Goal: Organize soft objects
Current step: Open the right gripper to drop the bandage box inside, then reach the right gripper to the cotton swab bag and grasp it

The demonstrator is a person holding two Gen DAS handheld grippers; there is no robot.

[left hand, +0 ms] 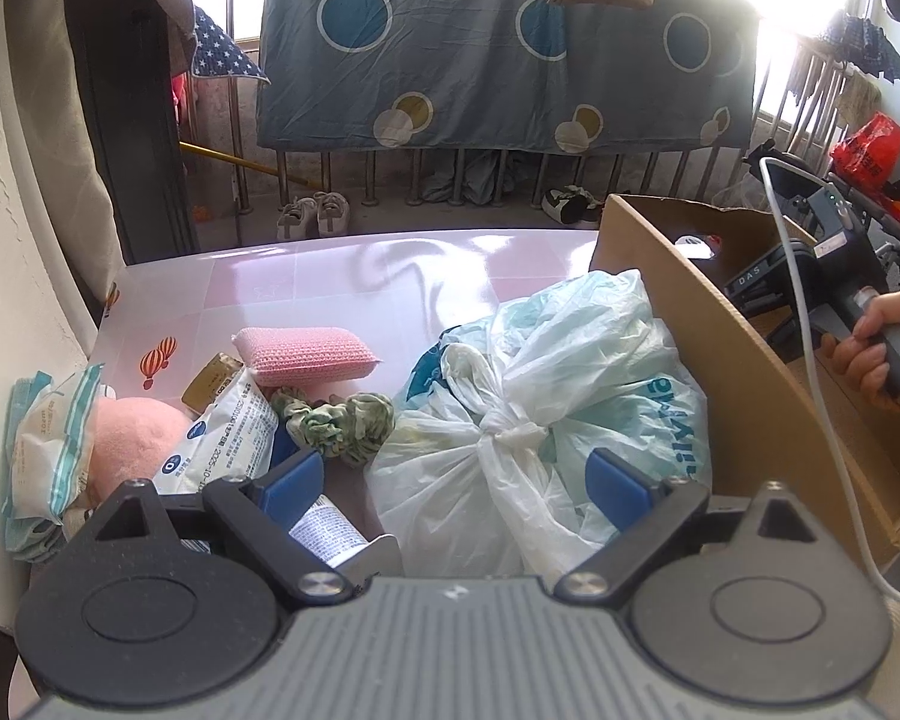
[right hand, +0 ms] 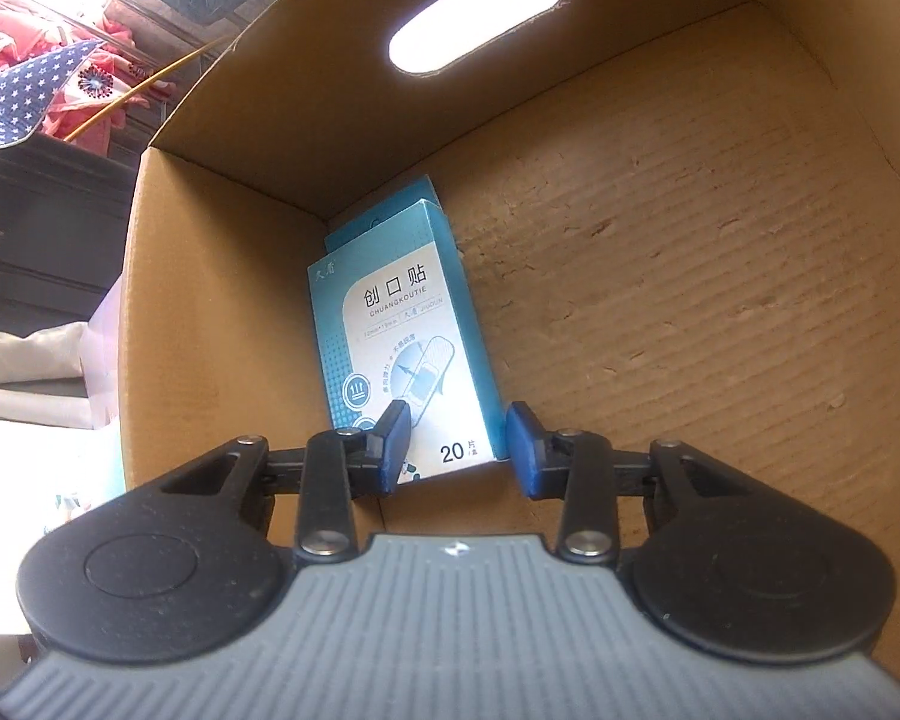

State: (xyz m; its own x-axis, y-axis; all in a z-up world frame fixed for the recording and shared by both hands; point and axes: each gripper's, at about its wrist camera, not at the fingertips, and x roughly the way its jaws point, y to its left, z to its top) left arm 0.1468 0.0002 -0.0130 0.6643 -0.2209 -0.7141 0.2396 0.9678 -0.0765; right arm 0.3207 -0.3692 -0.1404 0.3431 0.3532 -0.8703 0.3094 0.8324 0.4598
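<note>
My left gripper (left hand: 457,483) is open and hovers low over a knotted white plastic bag (left hand: 528,432) on the pink table (left hand: 342,276). The bag lies between the fingers, but the left pad is clear of it. Left of the bag lie a green scrunchie (left hand: 336,420), a pink sponge (left hand: 306,354), a white packet (left hand: 228,438), a pink plush (left hand: 132,438) and a tissue pack (left hand: 54,450). My right gripper (right hand: 459,444) is inside the cardboard box (right hand: 690,276). It stands open around the lower end of a blue plaster box (right hand: 402,324), which leans in the corner.
The cardboard box (left hand: 690,324) stands at the table's right, touching the bag. A hand (left hand: 876,348) holds the right gripper over it. A small tube (left hand: 330,531) lies under my left fingers. A wall (left hand: 18,210) bounds the left side. Railing and a hanging sheet (left hand: 480,60) stand behind.
</note>
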